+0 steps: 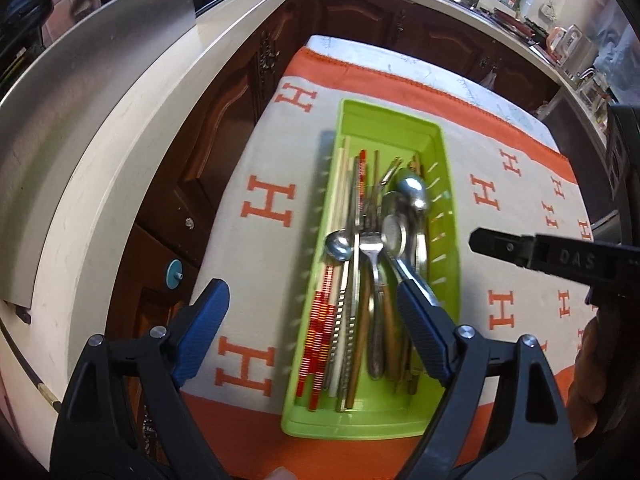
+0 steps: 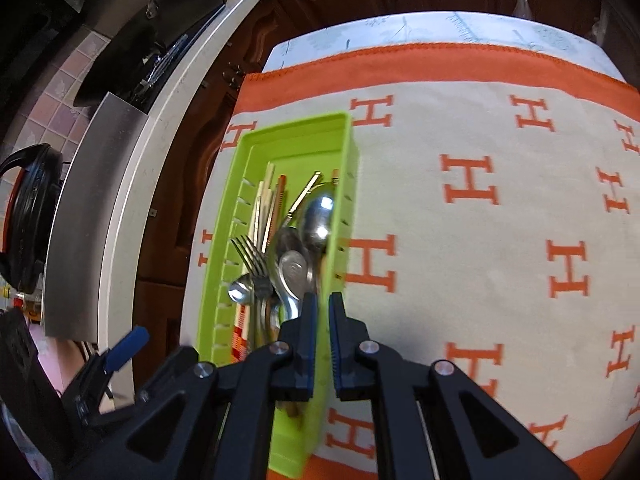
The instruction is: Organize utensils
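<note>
A lime-green tray (image 1: 362, 426) lies lengthwise on the H-patterned cloth and holds a loose pile of cutlery: a large steel spoon (image 1: 414, 192), a fork (image 1: 370, 246), a small spoon (image 1: 339, 246) and red-striped chopsticks (image 1: 320, 340). My left gripper (image 1: 316, 320) hovers open over the tray's near half, with nothing between its blue pads. Its right finger (image 1: 420, 328) overlaps the spoon handles. My right gripper (image 2: 324, 314) is shut and empty above the tray's right wall (image 2: 340, 200), near the big spoon (image 2: 318, 220) and the fork (image 2: 250, 256). In the left wrist view the right gripper (image 1: 480, 242) sits just right of the tray.
The orange and cream cloth (image 2: 500, 220) covers a table, bare to the right of the tray. A pale countertop (image 1: 132, 132) with dark wooden cabinets curves along the left and back. A black pot (image 2: 24, 216) stands on the counter. A hand (image 1: 592, 360) shows at the right edge.
</note>
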